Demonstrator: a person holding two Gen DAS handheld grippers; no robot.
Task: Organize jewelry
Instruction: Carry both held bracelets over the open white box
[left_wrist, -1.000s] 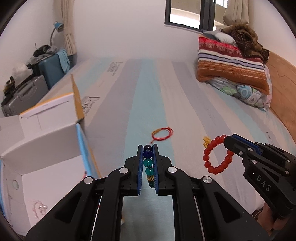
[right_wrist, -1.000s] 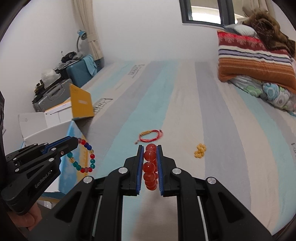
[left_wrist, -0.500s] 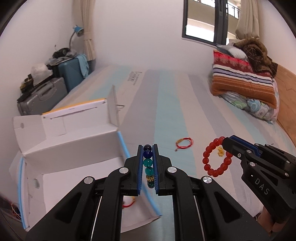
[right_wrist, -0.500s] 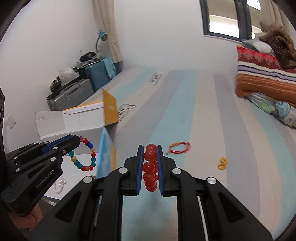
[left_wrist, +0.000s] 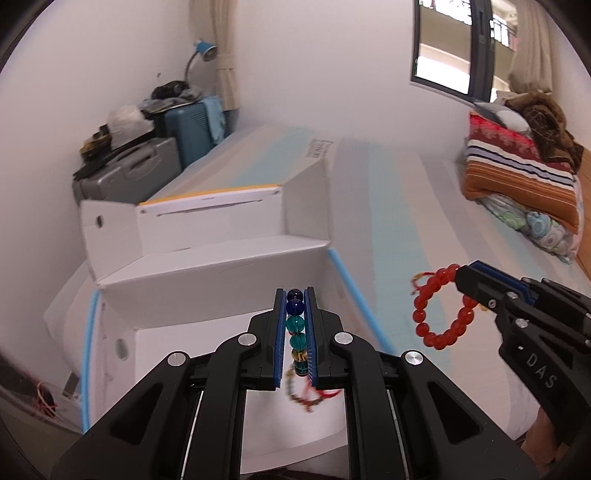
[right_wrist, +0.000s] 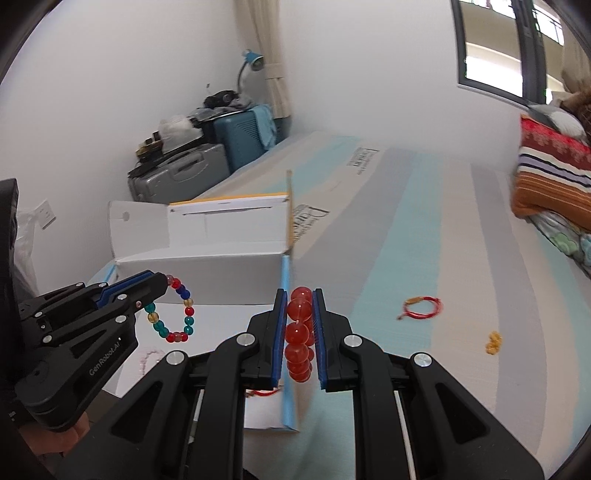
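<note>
Swung both grippers left over the past second, so the open white cardboard box (left_wrist: 207, 280) with the blue edge now sits right under my left gripper (left_wrist: 295, 332) instead of off to the side. That one's pinching the multicoloured glass bead bracelet (right_wrist: 173, 314), which dangles above the box floor. My right gripper (right_wrist: 300, 332) is clamped on the chunky red bead bracelet (left_wrist: 441, 306), hanging just past the box's right edge over the striped bed sheet (right_wrist: 443, 229). Inside the box I can make out a thin red cord piece (left_wrist: 325, 394) and a pale pink strand (right_wrist: 147, 358), so some's sorted already, I reckon. Further out on the sheet, a red string bracelet (right_wrist: 421, 308) and a small yellow bead cluster (right_wrist: 494, 341) are left to collect.
</note>
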